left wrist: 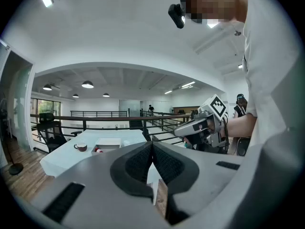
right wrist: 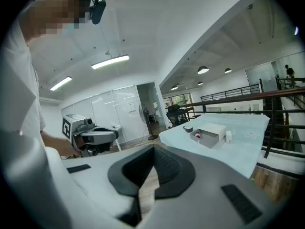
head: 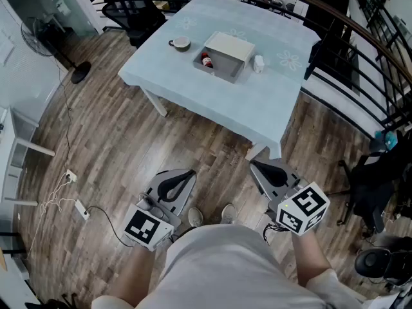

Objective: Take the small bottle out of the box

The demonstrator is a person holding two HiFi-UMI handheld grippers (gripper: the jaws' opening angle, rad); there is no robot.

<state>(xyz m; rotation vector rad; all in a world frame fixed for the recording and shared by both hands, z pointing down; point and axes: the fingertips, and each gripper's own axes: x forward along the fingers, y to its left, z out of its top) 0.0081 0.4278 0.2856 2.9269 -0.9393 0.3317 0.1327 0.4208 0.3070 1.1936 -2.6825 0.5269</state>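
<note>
Before us, on the cloth-covered table (head: 270, 108), a grey box (head: 225, 71) holds a red-capped bottle (head: 206, 60); brown cup (head: 181, 43) to its left, white bottle (head: 259, 64) to its right

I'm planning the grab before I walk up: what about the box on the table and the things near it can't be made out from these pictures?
Small bottle: tiny in every view; head view shows only a red top, the box wall hides the rest.
Box inside: its white top covers most of it in the head view.
White container beside the box: too small to identify.
Cup: contents too small to tell.
</note>
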